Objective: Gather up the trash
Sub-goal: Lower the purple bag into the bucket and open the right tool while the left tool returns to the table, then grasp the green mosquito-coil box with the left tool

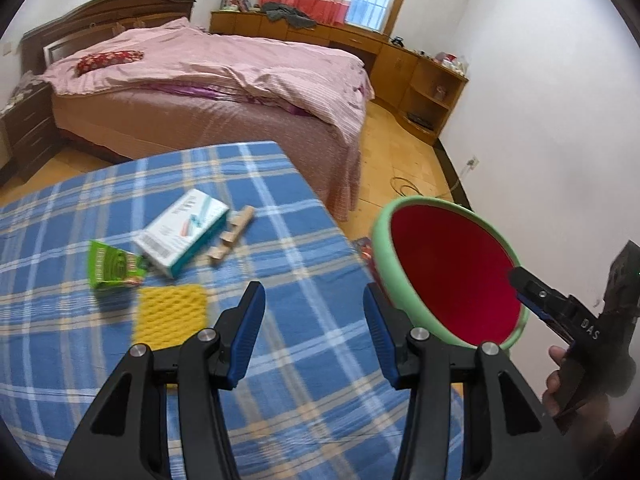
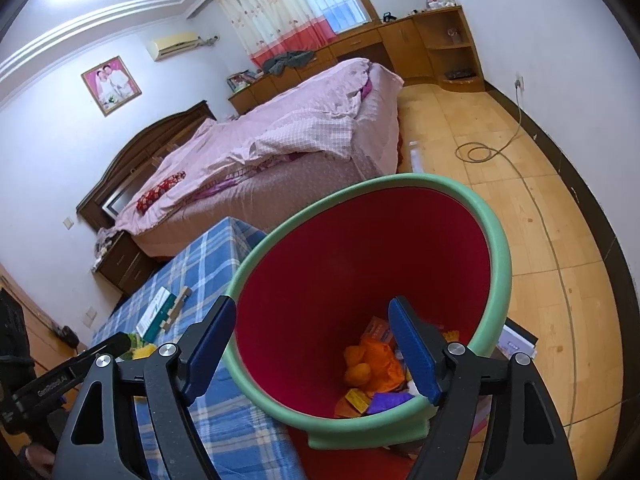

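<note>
A bin [image 1: 452, 276] with a green rim and red inside stands tilted off the right edge of the blue plaid table [image 1: 280, 360]. On the table lie a green packet [image 1: 114, 266], a white and teal box [image 1: 182, 232], wooden pieces [image 1: 232, 236] and a yellow sponge [image 1: 170, 314]. My left gripper [image 1: 314, 332] is open and empty above the table, right of the sponge. My right gripper [image 2: 312, 354] is open, with one finger inside the bin [image 2: 360, 264] and one outside its near rim. Orange wrappers and small boxes [image 2: 372, 368] lie in the bin's bottom.
A bed with a pink quilt [image 1: 224, 80] stands beyond the table. Wooden cabinets [image 1: 420, 72] line the far wall. A cable coil [image 2: 476, 152] lies on the wooden floor. A flat box [image 2: 516, 340] lies on the floor beside the bin.
</note>
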`<control>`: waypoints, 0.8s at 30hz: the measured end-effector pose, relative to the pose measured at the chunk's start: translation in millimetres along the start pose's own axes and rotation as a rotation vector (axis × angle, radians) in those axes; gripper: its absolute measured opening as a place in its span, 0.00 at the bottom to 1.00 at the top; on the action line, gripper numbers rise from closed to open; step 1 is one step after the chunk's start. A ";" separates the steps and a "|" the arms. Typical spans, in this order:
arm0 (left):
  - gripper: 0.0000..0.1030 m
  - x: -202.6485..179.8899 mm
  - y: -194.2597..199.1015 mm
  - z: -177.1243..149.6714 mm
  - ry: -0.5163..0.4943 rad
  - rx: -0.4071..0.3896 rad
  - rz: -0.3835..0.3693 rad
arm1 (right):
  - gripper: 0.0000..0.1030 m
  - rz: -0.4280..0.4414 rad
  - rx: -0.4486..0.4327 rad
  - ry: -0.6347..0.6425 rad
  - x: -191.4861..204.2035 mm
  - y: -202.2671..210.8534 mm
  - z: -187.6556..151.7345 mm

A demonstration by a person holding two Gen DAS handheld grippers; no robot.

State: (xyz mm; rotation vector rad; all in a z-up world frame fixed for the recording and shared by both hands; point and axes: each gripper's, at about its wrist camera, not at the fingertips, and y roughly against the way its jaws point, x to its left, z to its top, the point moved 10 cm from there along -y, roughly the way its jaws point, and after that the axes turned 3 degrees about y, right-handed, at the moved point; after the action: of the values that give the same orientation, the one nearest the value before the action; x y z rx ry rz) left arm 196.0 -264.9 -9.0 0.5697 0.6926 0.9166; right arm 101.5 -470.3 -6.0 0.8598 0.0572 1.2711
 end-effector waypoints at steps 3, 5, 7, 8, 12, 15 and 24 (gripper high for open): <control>0.50 18.2 6.2 5.8 0.021 -0.012 0.027 | 0.77 0.004 -0.020 -0.007 6.1 3.9 1.3; 0.50 36.0 12.8 10.9 0.033 -0.024 0.060 | 0.77 0.006 -0.034 -0.009 10.3 6.8 1.2; 0.50 52.6 16.7 16.1 0.043 -0.036 0.093 | 0.77 0.004 -0.045 -0.003 13.8 9.0 0.7; 0.50 61.2 17.9 18.3 0.048 -0.039 0.109 | 0.77 0.002 -0.048 0.002 15.9 9.8 -0.1; 0.53 101.7 19.3 25.1 0.070 -0.044 0.191 | 0.77 0.000 -0.052 0.004 20.2 9.8 -2.3; 0.60 133.7 15.1 25.8 0.118 -0.027 0.234 | 0.77 -0.008 -0.048 0.000 21.1 8.1 -3.7; 0.62 169.4 -17.7 15.2 0.172 0.044 0.253 | 0.77 -0.033 -0.016 -0.020 15.0 -2.6 -9.8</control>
State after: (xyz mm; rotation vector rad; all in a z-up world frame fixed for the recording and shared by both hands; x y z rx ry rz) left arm 288.6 -130.8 -60.8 0.6325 0.8086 1.1986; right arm 103.9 -452.4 -8.2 0.8548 0.0452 1.2308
